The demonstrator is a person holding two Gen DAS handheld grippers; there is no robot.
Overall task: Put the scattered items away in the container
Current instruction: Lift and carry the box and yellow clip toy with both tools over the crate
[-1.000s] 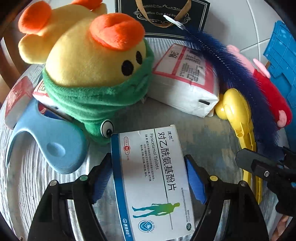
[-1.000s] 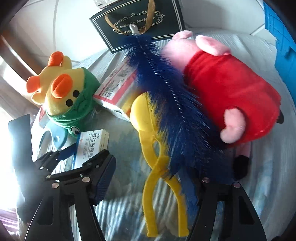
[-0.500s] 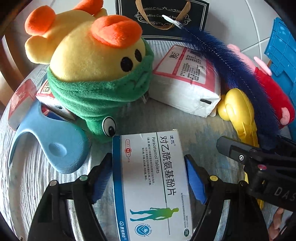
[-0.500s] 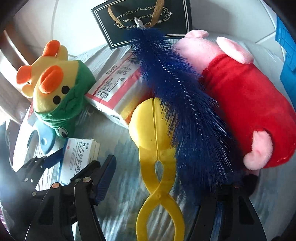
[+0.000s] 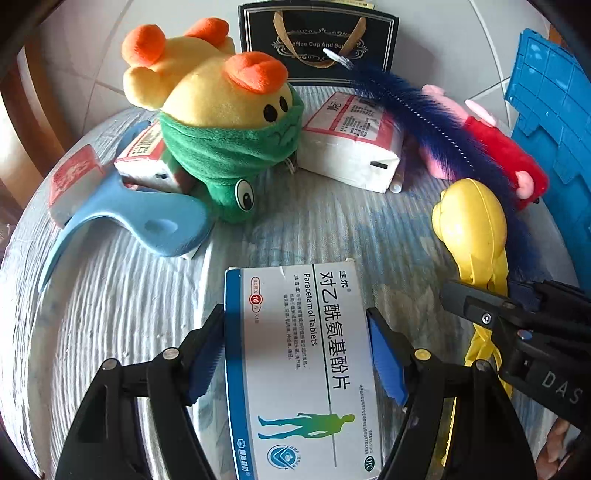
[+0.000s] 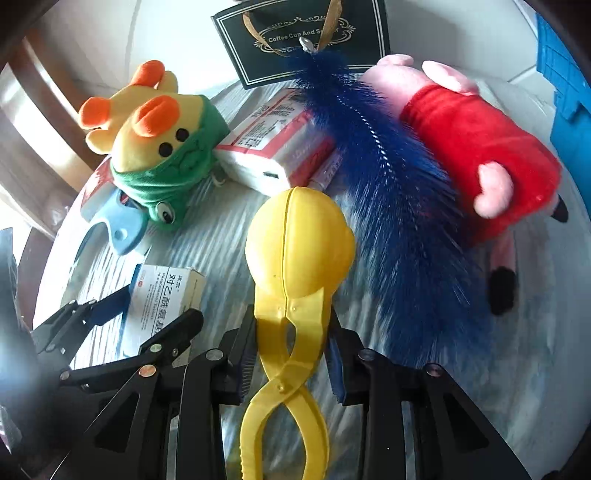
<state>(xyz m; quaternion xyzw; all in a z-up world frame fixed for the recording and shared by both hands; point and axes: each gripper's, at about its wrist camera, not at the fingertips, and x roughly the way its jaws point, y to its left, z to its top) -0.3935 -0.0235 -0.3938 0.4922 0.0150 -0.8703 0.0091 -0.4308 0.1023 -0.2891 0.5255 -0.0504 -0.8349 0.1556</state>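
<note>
My left gripper is shut on a white and blue Paracetamol box, its blue pads against both long sides. The box also shows in the right wrist view. My right gripper is closed around the neck of a yellow snowball-maker tongs, pads touching both sides. The tongs also show in the left wrist view. A blue crate stands at the far right, also in the right wrist view.
On the cloth-covered round table lie a yellow duck plush in a green frog hood, a blue plastic holder, white and red tissue packs, a dark blue feather wand and a pink pig plush in red. A black gift bag stands behind.
My right gripper has slid left from the feather wand and closed on the yellow tongs' neck. My left gripper has drawn back a little with the Paracetamol box.
</note>
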